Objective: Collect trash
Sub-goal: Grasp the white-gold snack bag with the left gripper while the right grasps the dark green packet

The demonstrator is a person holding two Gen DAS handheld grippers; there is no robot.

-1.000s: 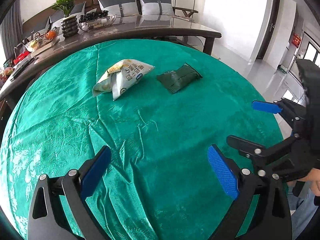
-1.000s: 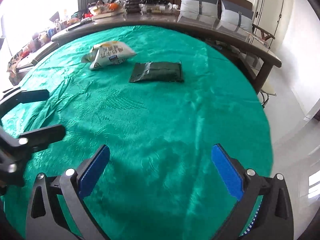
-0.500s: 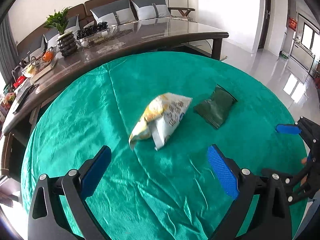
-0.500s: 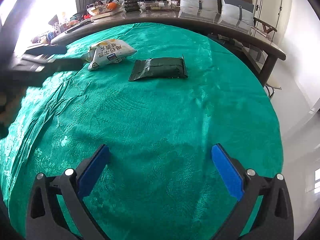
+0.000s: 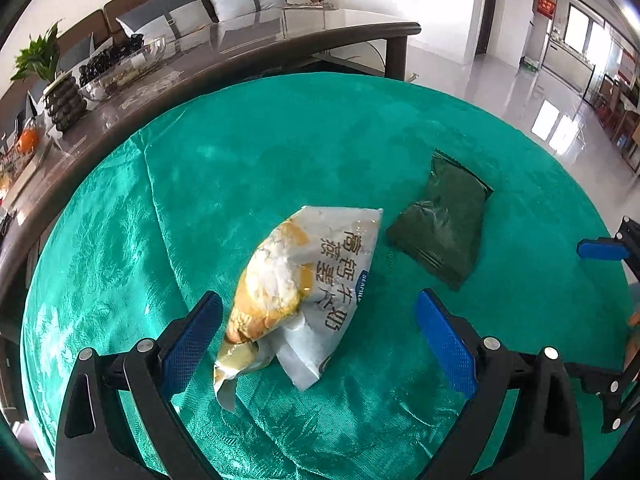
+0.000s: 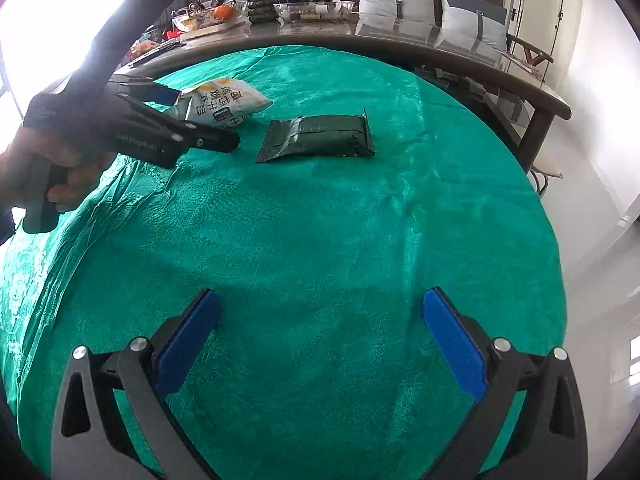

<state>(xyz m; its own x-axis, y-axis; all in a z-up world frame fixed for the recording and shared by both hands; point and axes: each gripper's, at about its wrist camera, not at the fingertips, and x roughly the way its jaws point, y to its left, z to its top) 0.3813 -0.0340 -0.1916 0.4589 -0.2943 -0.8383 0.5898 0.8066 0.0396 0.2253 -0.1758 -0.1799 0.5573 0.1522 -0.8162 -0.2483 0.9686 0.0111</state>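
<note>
A crumpled white and yellow snack bag (image 5: 304,280) lies on the green tablecloth (image 5: 240,184). My left gripper (image 5: 318,336) is open, and the near end of the bag lies between its blue pads. A dark green packet (image 5: 444,224) lies flat just right of the bag. In the right wrist view the snack bag (image 6: 224,104) and the green packet (image 6: 320,140) lie far ahead, with the left gripper (image 6: 188,116) around the bag. My right gripper (image 6: 320,340) is open and empty over bare cloth near the table's front.
A long dark wooden table (image 5: 248,60) stands behind the round table, with a potted plant (image 5: 52,84), a glass bowl of dark fruit (image 5: 120,60) and clutter. A sofa with grey cushions (image 6: 420,4) lies beyond. Glossy floor (image 5: 500,80) opens to the right.
My left gripper has moved forward across the table until the snack bag lies between its open pads. The right gripper has barely moved.
</note>
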